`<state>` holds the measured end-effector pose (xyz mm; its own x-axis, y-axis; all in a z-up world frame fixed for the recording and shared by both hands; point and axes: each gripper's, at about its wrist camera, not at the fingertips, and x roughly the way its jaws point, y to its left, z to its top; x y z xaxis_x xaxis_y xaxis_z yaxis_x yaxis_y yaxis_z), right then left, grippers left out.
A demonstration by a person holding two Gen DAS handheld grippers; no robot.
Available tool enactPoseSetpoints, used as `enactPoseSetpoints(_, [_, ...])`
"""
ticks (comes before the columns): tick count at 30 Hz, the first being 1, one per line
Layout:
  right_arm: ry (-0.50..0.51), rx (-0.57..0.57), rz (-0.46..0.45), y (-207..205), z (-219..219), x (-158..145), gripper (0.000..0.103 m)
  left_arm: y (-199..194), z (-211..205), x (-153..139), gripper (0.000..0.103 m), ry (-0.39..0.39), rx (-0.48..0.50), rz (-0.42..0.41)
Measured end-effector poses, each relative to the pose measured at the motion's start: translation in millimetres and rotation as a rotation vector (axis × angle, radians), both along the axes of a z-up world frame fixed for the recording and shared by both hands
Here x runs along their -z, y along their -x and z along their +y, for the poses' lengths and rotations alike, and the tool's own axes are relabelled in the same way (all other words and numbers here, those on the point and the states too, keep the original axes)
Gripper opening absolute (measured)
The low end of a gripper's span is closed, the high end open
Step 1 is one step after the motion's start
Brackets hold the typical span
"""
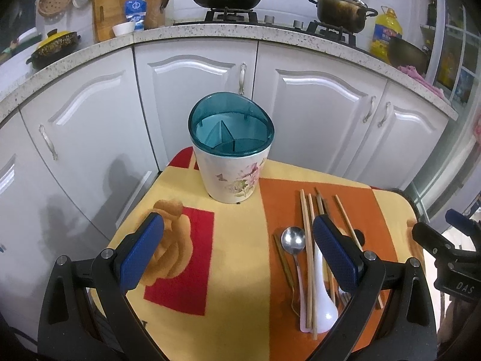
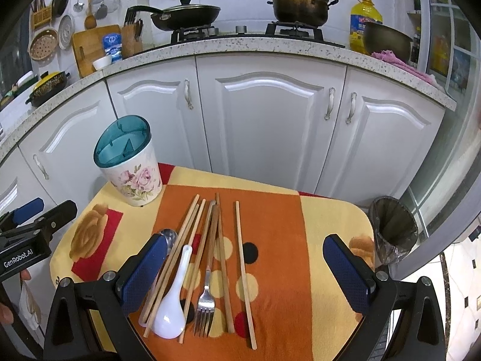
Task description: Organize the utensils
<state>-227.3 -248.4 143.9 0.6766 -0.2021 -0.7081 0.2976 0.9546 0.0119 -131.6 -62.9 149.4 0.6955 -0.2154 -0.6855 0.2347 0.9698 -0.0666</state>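
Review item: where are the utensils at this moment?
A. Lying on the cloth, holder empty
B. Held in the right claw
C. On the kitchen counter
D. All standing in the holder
A: the chopsticks, fork and white spoon lie flat on the cloth, and the holder shows only bare dividers.

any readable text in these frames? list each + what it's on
"GenRobot.AI": on the body of the left gripper, seen in the right wrist view.
"DAS": on the body of the right gripper, seen in the left wrist view; it may be cut off.
Oil bottle label: print too small to read.
Blue bag on the counter: print blurred, unreadable.
Cloth edge, near the left finger: dark marks, unreadable.
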Motion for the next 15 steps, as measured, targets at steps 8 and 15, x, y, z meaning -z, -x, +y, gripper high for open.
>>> enactPoseSetpoints(8, [0.004, -0.011, 0.017, -1.8, 0.5, 5.3, 0.103, -2.2, -1.8, 5.0, 0.100, -0.011, 0.007, 0.005])
enactPoseSetpoints(15, [0.004, -0.017, 0.029, -3.1, 1.5, 7.8, 0.103, -3.3, -0.9, 9.3, 0.100, 0.002, 0.006, 0.021])
